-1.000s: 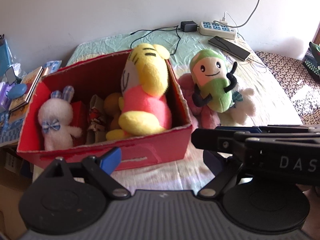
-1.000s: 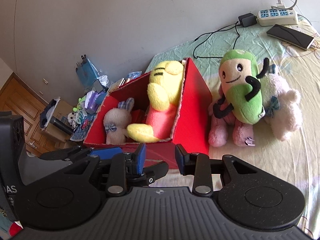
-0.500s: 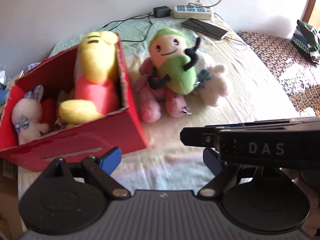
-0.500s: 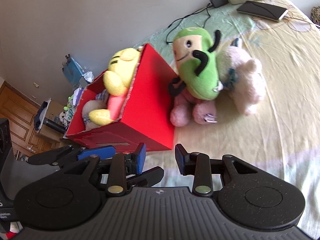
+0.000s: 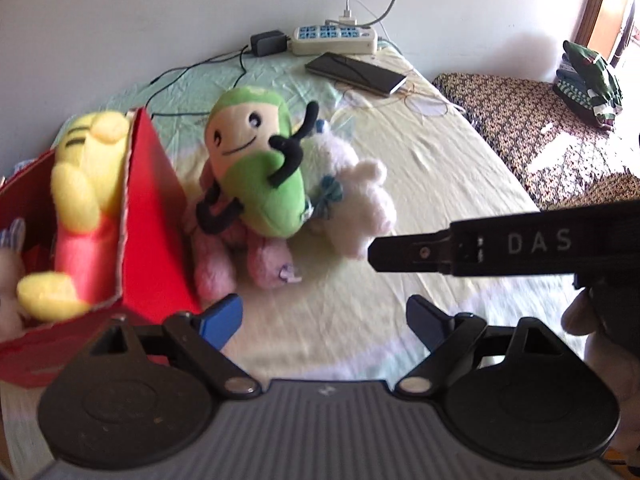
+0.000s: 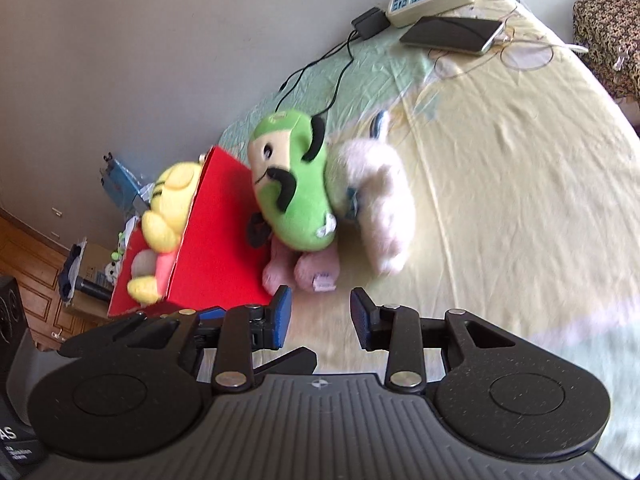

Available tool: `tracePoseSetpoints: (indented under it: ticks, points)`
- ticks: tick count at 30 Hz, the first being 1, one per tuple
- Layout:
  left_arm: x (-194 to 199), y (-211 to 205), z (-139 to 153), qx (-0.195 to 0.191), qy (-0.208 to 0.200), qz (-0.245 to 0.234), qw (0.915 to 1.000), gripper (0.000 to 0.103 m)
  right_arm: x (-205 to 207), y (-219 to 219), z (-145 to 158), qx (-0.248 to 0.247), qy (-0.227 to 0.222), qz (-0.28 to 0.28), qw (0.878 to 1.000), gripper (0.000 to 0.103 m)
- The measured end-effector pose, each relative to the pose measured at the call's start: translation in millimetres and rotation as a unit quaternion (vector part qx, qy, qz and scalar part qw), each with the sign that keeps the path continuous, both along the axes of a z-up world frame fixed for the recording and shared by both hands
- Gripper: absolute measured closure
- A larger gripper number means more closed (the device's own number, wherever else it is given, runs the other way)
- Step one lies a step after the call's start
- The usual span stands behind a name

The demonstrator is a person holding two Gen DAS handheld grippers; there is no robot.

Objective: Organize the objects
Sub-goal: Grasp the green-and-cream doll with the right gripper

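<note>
A red cardboard box (image 5: 152,240) stands on the bed at the left, holding a yellow plush (image 5: 88,184) and a small white bunny. Against its right side lies a pile of toys. A green plush (image 5: 264,176) rests on a pink plush (image 5: 224,264), with a white plush (image 5: 360,200) beside them. My left gripper (image 5: 322,316) is open wide over bare sheet in front of the pile. My right gripper (image 6: 320,304) has a narrow gap with nothing in it, just short of the pink plush (image 6: 312,268) and the green plush (image 6: 300,200). Its black housing (image 5: 520,244) crosses the left wrist view.
A power strip (image 5: 334,38), a charger (image 5: 268,43) with cables and a phone (image 5: 356,72) lie at the head of the bed by the wall. A patterned cover (image 5: 540,120) with folded clothes (image 5: 588,76) is at the right. Cluttered items (image 6: 120,184) stand beyond the box.
Both grippers have swung right, away from the red box and toward the plush pile, and have come lower. The box now sits at the left of both views. Neither gripper's gap has changed.
</note>
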State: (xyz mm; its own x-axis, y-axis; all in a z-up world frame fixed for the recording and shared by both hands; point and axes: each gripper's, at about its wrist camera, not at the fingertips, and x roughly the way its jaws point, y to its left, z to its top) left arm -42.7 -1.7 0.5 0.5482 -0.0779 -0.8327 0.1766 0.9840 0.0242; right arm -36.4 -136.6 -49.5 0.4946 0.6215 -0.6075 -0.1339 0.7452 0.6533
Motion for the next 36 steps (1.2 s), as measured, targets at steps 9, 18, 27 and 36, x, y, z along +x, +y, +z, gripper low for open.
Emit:
tracePoseSetpoints:
  ticks: [9,18,27,36]
  points:
    - [44,-5,1,0.014,-0.03,0.009,0.9994,0.015,46,-15,15,0.027,-0.02,-0.011,0.999,0.047]
    - [79,8,-12,-0.016,-0.011,0.032,0.9993,0.015,93,-6,7,0.055,-0.014,-0.002,0.998,0.046]
    - [105,24,-17,-0.045,-0.005,0.048,0.9978,0.015,124,12,-2,0.052,-0.014,0.035,0.998,0.044]
    - [125,37,-35,-0.07,0.026,0.065,0.9951,0.017,137,25,-18,0.054,-0.005,0.061,0.997,0.044]
